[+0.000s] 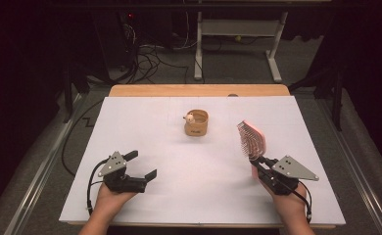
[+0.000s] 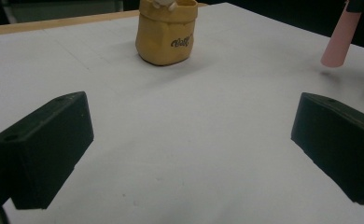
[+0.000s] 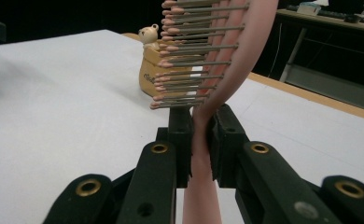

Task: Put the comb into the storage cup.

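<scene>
Clamping the pink hairbrush (image 1: 251, 138) by its handle in the right gripper (image 1: 263, 164), bristle head raised above the table (image 1: 179, 191) on its right side. Resting the left gripper (image 1: 141, 166) low, fingers (image 2: 45, 149) spread and holding nothing. Sitting mid-table beyond: a tan pouch (image 1: 196, 123).

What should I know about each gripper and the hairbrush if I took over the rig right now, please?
Right gripper: shut on the pink hairbrush, clamped at the handle, head raised above the table.
Left gripper: open, holding nothing, low over the table.
Tan pouch with a small bear figure stands mid-table, untouched.
Done: brush picked up.
Left: probably placing the brush in the pouch.
</scene>
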### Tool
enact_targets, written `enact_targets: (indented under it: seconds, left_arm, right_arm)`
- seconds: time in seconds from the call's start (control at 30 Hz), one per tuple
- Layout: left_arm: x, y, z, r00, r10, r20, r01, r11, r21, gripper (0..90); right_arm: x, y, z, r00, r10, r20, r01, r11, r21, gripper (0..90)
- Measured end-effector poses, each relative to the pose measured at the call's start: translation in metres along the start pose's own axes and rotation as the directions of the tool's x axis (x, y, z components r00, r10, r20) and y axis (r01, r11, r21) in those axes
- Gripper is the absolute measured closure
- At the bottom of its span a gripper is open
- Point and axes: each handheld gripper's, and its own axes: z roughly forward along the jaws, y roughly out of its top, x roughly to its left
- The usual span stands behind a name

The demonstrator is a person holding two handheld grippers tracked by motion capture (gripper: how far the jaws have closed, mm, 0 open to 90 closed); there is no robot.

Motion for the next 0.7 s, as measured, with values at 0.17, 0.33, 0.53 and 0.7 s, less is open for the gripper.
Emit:
enact_targets:
  seconds: [0.17, 0.33, 0.53, 0.7]
  left_arm:
    - [-0.0002, 0.0, -0.0004, 1.0, 0.003, -0.003, -0.003, 1.0, -0.003, 0.0]
    - [-0.0003, -0.0001, -0.0001, 1.0, 0.006, -0.002, -0.006, 1.0, -0.002, 0.0]
    - [-0.0003, -0.0001, 0.0002, 0.9999, 0.009, -0.01, -0.009, 1.0, 0.0, 0.0]
    - [0.0001, 0.0002, 0.0, 1.0, 0.002, -0.009, -0.002, 1.0, -0.006, 0.0]
  right_arm:
    - [-0.0026, -0.0015, 0.001, 0.9986, 0.05, -0.015, -0.05, 0.999, -0.016, 81.6]
    - [-0.0055, -0.003, 0.0018, 0.9952, 0.095, -0.024, -0.095, 0.995, -0.032, 81.5]
    - [-0.0056, -0.0034, 0.0037, 0.9929, 0.116, -0.027, -0.117, 0.992, -0.04, 81.6]
    - [-0.0028, -0.0022, 0.0074, 0.994, 0.107, -0.021, -0.108, 0.993, -0.04, 81.5]
